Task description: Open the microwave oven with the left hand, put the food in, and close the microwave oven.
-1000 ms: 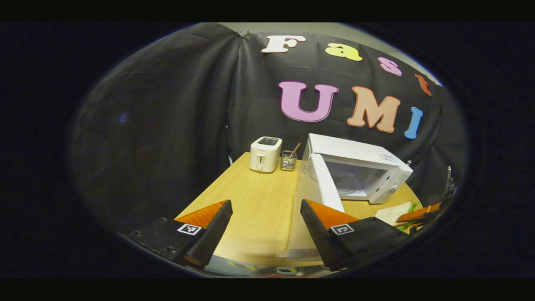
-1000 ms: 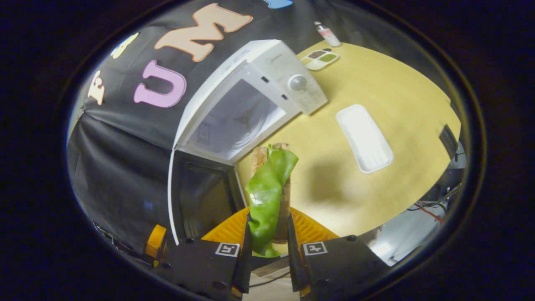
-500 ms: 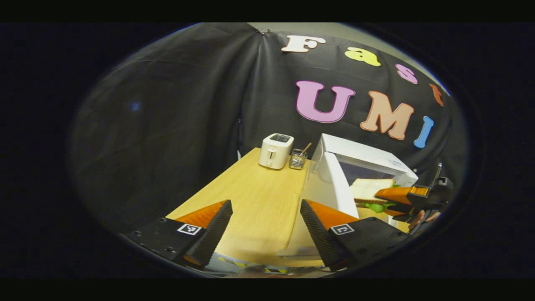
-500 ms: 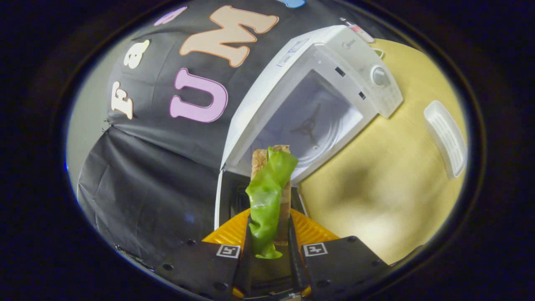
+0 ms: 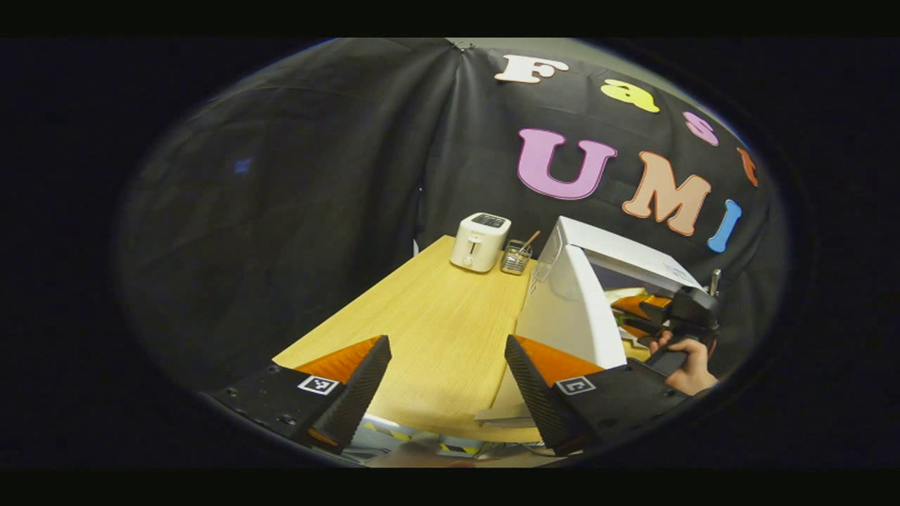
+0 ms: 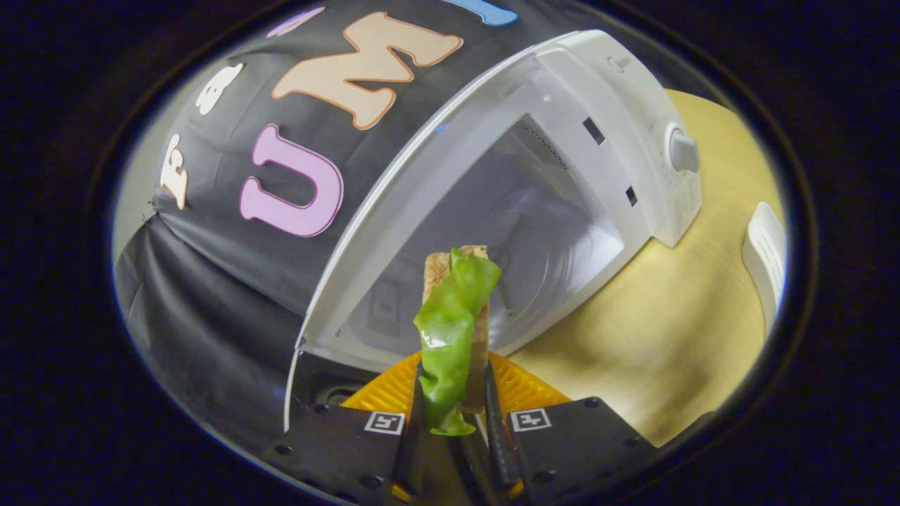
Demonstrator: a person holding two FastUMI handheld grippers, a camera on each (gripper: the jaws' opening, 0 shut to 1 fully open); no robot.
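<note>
The right hand-held gripper point(image 6: 453, 436) now sits much closer to the white microwave oven point(image 6: 562, 126), whose open cavity looms far larger in the right gripper view than a second ago. The sandwich of toasted bread and green lettuce point(image 6: 453, 323) now has its tip at the cavity mouth. The white rectangular tray point(image 6: 766, 253) has slid to the right edge of that view. In the left gripper view, the right hand-held gripper point(image 5: 643, 309) and the hand holding it point(image 5: 685, 362) have come up behind the white open door point(image 5: 573, 309).
</note>
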